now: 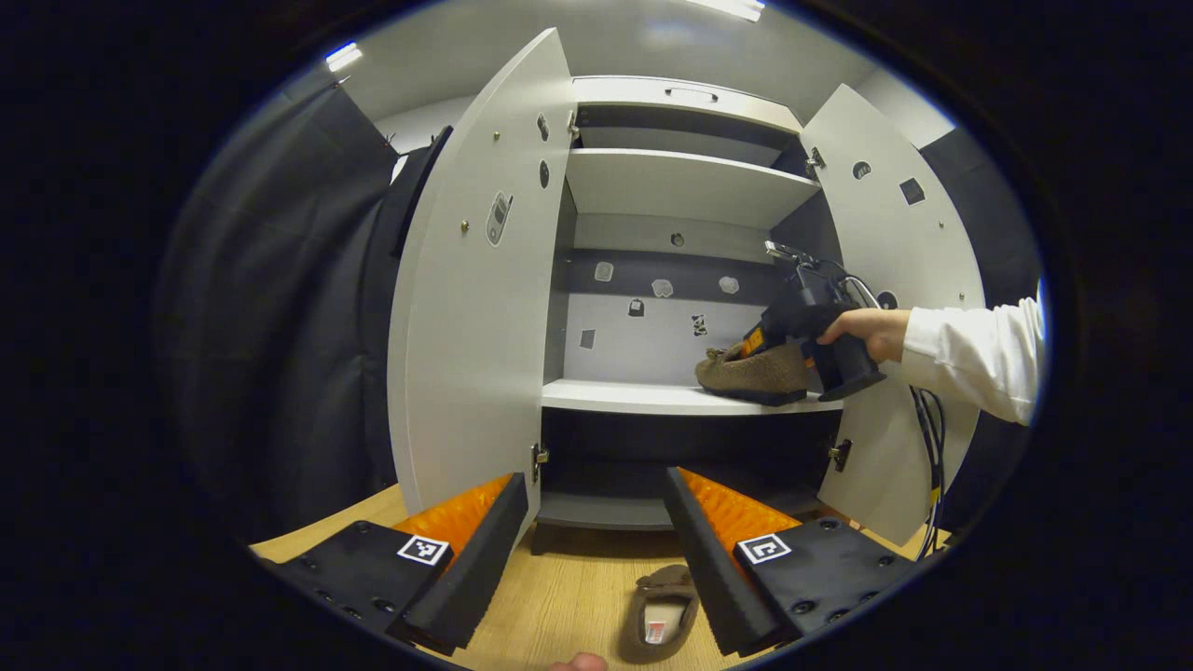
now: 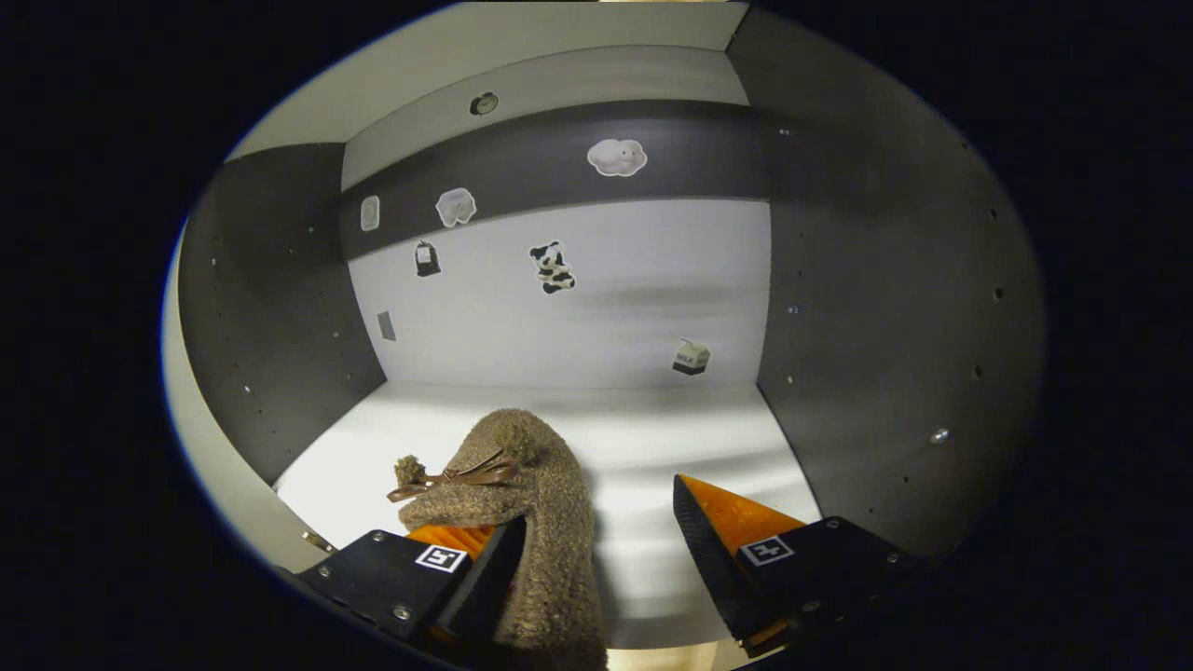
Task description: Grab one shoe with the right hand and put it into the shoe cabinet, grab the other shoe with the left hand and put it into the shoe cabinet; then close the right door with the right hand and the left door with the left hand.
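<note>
Left gripper view: the shoe cabinet (image 1: 680, 186) stands in the middle of the frame with both doors swung wide, the left door (image 1: 475, 298) to the left of centre and the right door (image 1: 895, 280) to the right. At centre right a hand (image 1: 871, 331) in a white sleeve (image 1: 979, 359) holds the right gripper (image 1: 774, 345) over the middle shelf (image 1: 652, 398), where a brown fuzzy slipper (image 1: 755, 373) lies on the board near its right end. The left gripper (image 1: 596, 522) sits at the bottom of the frame, its fingers spread apart with nothing between them. Just beyond them, at bottom centre, the second slipper (image 1: 662, 615) lies on the wooden floor (image 1: 578, 587) in front of the cabinet.

Right gripper view: the gripper (image 2: 596, 531) is inside the cabinet, fingers parted. The slipper (image 2: 531, 503), with a small bow on its toe, lies on the white shelf (image 2: 671, 438) against the left finger; the right finger stands apart from it. Small stickers (image 2: 552, 267) dot the back panel in the upper half of the frame.
</note>
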Tool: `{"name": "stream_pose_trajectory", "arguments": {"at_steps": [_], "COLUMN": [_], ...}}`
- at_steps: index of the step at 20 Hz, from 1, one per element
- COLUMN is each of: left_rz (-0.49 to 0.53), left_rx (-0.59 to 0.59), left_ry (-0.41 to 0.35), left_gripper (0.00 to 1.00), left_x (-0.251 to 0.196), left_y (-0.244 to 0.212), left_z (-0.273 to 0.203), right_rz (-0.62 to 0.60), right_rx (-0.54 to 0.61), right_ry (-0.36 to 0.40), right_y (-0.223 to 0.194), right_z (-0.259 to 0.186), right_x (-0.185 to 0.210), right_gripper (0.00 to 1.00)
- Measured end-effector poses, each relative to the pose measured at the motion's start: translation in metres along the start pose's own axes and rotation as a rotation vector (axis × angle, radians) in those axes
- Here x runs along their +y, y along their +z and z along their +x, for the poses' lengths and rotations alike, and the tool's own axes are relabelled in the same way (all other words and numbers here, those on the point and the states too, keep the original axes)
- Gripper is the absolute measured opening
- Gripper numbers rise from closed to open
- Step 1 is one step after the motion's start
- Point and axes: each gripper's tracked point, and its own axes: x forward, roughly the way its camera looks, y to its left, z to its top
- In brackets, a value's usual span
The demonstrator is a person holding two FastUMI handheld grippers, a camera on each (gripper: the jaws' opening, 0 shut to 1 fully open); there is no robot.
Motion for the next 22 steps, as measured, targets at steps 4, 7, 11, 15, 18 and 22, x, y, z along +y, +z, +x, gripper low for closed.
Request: {"name": "stream_pose_trajectory", "arguments": {"at_steps": [4,7,11,15,18,22], "left_rz": [0.003,0.007,0.006,0.012,-0.002,0.001], "left_rx": [0.014,0.018,0.038,0.038,0.060,0.051], "left_ry": [0.014,0.021,0.029,0.022,-0.014,-0.041], "left_gripper": [0.97,0.97,0.97,0.94,0.97,0.96], "left_x": [0.005,0.007,0.011,0.009,-0.001,-0.007], "left_y": [-0.006,-0.008,-0.014,-0.014,-0.018,-0.015], "left_z": [0.000,-0.001,0.002,0.005,0.008,0.010], "right_rz": [0.097,0.130,-0.042,-0.187,-0.262,-0.285], "right_rx": [0.044,0.045,-0.146,-0.256,-0.243,-0.251], "right_ry": [0.101,0.077,-0.155,-0.286,-0.323,-0.326], "right_y": [-0.009,-0.010,0.023,0.040,0.040,0.043], "right_z": [0.002,0.005,-0.004,-0.028,-0.027,-0.020], "right_x": [0.021,0.020,-0.010,-0.024,-0.029,-0.036], "right_gripper": [0.91,0.93,0.93,0.95,0.95,0.93]}}
